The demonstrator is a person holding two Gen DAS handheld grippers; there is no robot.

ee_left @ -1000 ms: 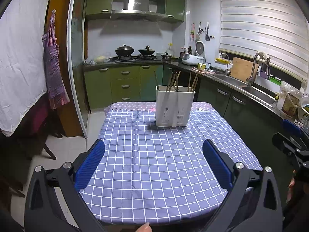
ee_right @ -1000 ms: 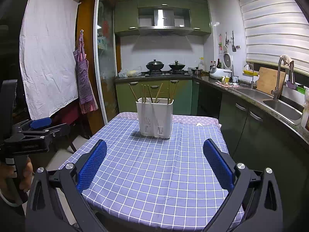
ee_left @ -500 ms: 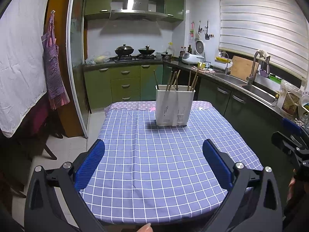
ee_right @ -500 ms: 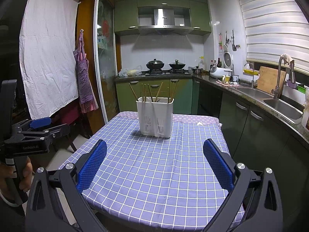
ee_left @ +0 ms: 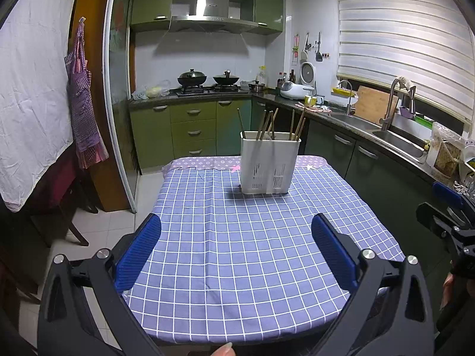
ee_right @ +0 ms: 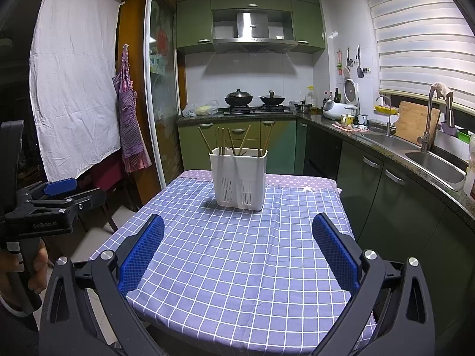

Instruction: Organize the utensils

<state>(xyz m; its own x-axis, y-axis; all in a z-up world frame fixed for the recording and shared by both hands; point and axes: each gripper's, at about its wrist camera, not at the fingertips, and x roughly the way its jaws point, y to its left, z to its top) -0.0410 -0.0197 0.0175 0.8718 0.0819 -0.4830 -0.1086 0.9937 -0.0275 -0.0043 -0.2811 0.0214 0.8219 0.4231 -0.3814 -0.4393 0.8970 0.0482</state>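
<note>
Here, left claw (ee_left: pixel 236 250) and right claw (ee_right: pixel 237 252) level over table (ee_left: pixel 237 267), wide apart, empty.

Right tool (ee_right: pixel 237 249) spread empty; chopsticks (ee_right: pixel 237 142) upright in white holder (ee_right: pixel 239 184).

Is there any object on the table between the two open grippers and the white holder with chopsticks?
Nothing visible does. Only bare blue checked tablecloth lies between the left gripper, the right gripper and the white slotted plastic holder of wooden chopsticks at the table's far end.
</note>
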